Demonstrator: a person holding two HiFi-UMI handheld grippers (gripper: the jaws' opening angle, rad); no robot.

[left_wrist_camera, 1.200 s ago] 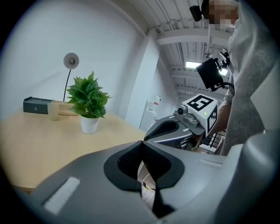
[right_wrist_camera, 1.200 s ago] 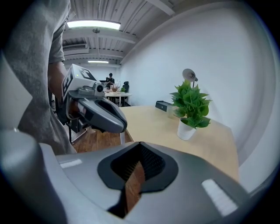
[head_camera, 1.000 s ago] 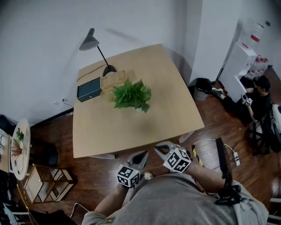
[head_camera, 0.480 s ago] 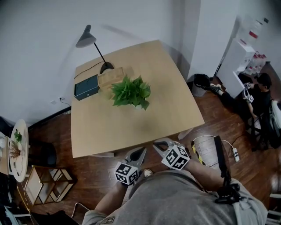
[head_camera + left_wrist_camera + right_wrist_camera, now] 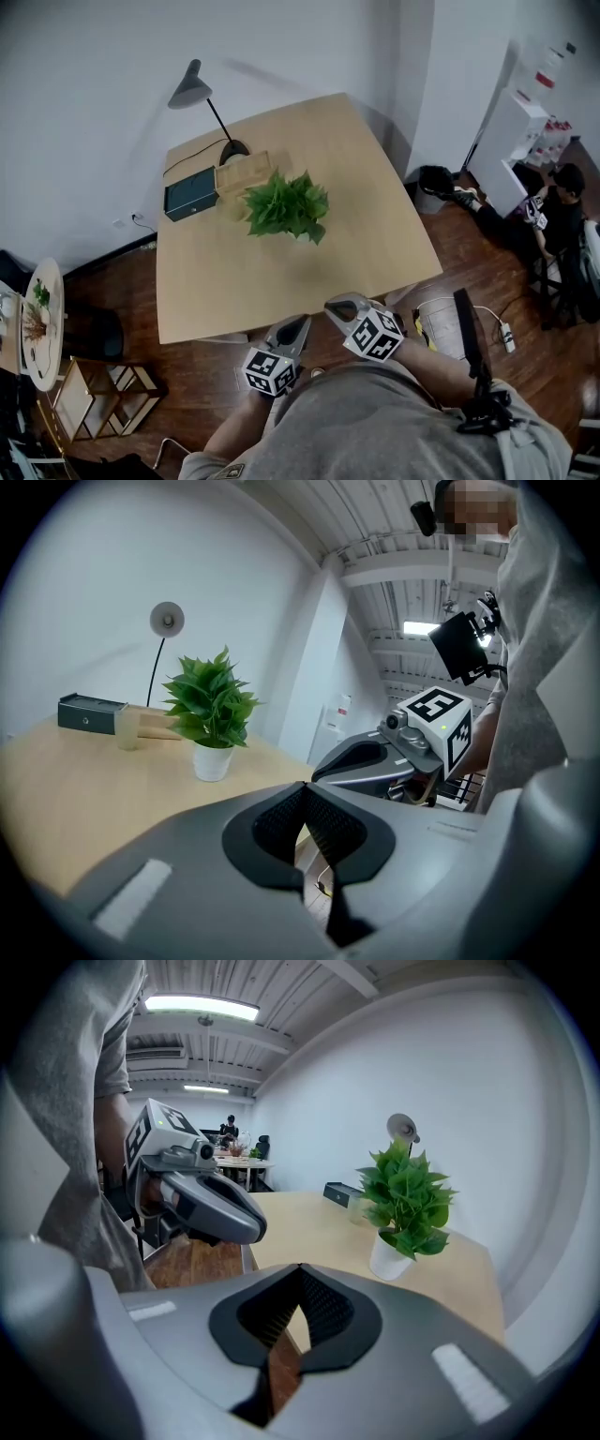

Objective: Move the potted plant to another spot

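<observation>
Green-leaved plant in a white pot (image 5: 286, 204) stands on a pale wooden table (image 5: 281, 281); left gripper (image 5: 304, 322) and right gripper (image 5: 330, 306) both closed, empty.

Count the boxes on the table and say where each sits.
2. A dark box at the far-left corner; a wooden box beside it, behind the potted plant. The plant may hide more.

White wall (image 5: 84, 112) up top, dark wooden floor (image 5: 469, 272) below. A pale square table (image 5: 375, 225) stands near that wall, a grey lamp (image 5: 192, 89) at its far edge. Round white side table (image 5: 49, 352) and small wooden rack (image 5: 73, 398) at left, white cabinet (image 5: 520, 141) at right. A strip light (image 5: 202, 1005) glows on the ribbed ceiling (image 5: 375, 517).
</observation>
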